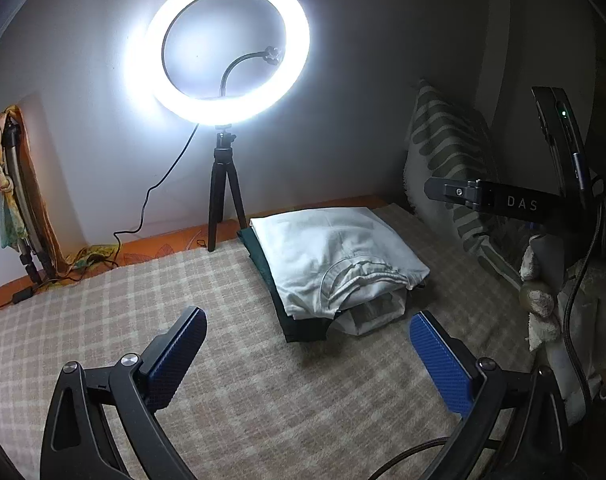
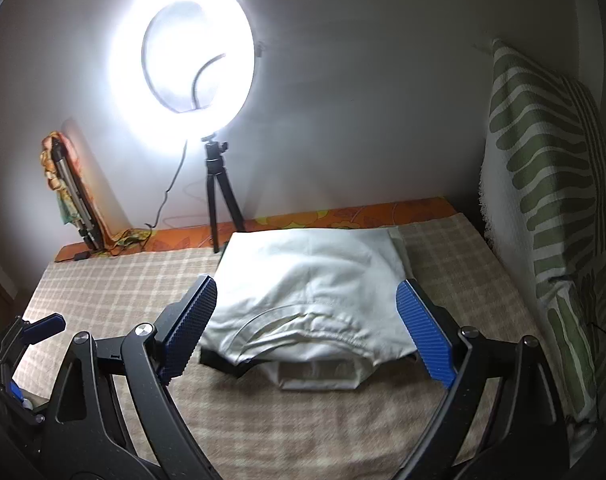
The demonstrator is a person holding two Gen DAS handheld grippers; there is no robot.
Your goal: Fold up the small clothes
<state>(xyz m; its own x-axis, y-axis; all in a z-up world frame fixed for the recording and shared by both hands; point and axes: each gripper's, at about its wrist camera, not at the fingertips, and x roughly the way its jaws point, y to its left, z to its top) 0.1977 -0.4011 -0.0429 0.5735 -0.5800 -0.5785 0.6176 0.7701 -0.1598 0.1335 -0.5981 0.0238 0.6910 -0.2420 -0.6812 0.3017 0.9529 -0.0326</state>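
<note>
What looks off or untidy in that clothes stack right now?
Mostly neat. The folded white cotton garment tops the stack, but its gathered hem is bunched along the near edge, and another white piece pokes out beneath it. The dark green garment underneath sits offset, showing along the left side. Nothing looks spilled or damaged.

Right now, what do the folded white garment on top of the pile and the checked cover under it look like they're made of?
Folded white garment: soft matte woven fabric, probably cotton; it creases and has a stitched, gathered hem. Beige checked cover: thicker fuzzy textile, maybe a blanket or towelling; its surface looks napped.
</note>
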